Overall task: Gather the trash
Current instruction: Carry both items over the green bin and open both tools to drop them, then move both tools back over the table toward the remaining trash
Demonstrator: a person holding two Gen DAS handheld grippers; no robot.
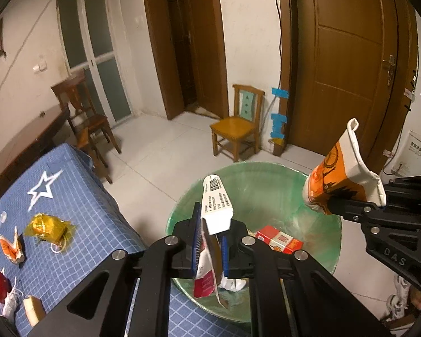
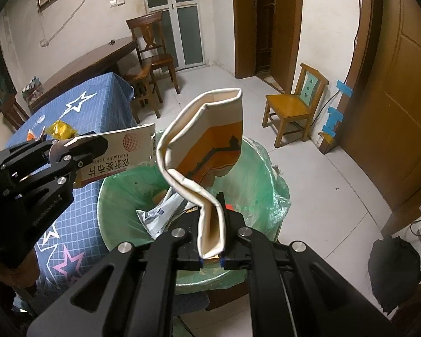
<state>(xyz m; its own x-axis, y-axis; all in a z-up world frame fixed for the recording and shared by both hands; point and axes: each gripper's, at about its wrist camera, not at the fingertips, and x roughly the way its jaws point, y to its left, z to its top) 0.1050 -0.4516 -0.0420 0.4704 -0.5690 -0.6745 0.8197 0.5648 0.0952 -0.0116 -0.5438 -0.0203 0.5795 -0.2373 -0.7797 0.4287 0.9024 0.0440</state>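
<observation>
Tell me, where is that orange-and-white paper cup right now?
The flattened orange-and-white paper cup is pinched in the right gripper, held above the green-lined trash bin, right of the medicine box in the left gripper.

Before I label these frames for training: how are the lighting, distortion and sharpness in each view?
Left wrist view: dim warm indoor light, strong fisheye bending the brown door, dark vignetted corners, barcode on the white box legible. Right wrist view: same curvature and vignette, crushed orange carton sharp, no glare.
</observation>
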